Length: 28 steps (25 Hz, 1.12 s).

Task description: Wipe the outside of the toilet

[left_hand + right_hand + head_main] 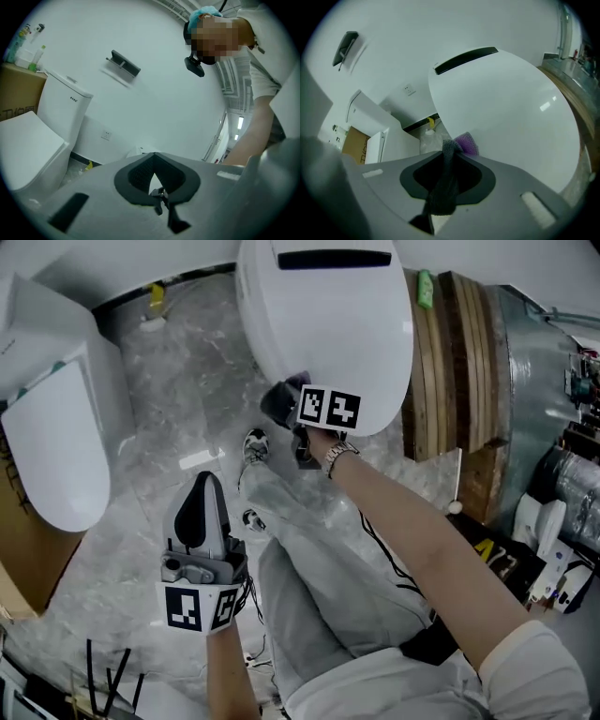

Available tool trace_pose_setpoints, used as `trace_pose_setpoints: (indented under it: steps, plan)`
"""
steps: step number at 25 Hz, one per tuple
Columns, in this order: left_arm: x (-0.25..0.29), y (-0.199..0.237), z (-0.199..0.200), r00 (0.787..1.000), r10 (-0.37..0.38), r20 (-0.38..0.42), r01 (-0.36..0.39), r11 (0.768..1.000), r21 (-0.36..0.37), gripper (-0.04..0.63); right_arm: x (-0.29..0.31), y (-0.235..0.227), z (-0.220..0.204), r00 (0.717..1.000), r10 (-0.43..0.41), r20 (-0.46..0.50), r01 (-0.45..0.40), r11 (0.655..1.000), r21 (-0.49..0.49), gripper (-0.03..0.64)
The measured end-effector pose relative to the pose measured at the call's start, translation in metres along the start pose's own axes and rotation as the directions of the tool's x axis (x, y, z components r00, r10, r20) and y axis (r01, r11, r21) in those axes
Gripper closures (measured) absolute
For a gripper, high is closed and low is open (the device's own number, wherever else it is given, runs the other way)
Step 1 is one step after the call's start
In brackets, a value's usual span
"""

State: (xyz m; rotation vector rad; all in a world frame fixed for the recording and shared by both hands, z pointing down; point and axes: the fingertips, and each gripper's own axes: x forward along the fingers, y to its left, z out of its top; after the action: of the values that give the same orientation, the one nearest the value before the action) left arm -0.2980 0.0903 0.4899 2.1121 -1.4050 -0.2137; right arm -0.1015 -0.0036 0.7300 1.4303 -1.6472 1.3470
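Observation:
The white toilet (323, 324) stands at the top of the head view with its lid down; in the right gripper view its lid (506, 108) fills the frame. My right gripper (289, 407) is at the toilet's front rim, shut on a dark grey and purple cloth (457, 146) that touches the white surface. The cloth (277, 401) shows dark beside the marker cube. My left gripper (203, 486) hangs lower left above the floor, away from the toilet. Its jaws meet at the tip (154, 157) with nothing between them.
A second white toilet (56, 446) stands at the left by a cardboard box (23, 559). Wooden boards (459, 362) and a metal-clad block (534, 371) stand at the right. My legs and shoe (255, 444) are on the grey marble floor (178, 362).

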Motion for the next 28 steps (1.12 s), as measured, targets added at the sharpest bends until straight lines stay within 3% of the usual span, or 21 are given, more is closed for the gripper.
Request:
trace_pose_setpoints:
  steps: [7, 13, 23, 28]
  plan:
    - [0.075, 0.056, 0.070, 1.000, -0.008, -0.005, 0.008, 0.997, 0.076, 0.592, 0.034, 0.035, 0.040, 0.998, -0.060, -0.025, 0.062, 0.991, 0.116, 0.537]
    - [0.121, 0.083, 0.105, 0.999, -0.048, -0.010, 0.049, 0.995, 0.090, 0.592, 0.070, 0.064, 0.082, 0.999, -0.049, -0.015, 0.051, 0.988, 0.146, 0.538]
    - [0.193, 0.129, 0.127, 0.977, -0.193, -0.092, 0.198, 0.979, 0.046, 0.592, 0.127, 0.113, 0.208, 0.993, -0.085, 0.086, 0.059, 0.963, 0.261, 0.537]
    - [0.206, 0.158, 0.148, 0.963, -0.243, -0.121, 0.246, 0.969, 0.013, 0.592, 0.147, 0.124, 0.270, 0.977, -0.133, 0.167, 0.065, 0.931, 0.360, 0.537]
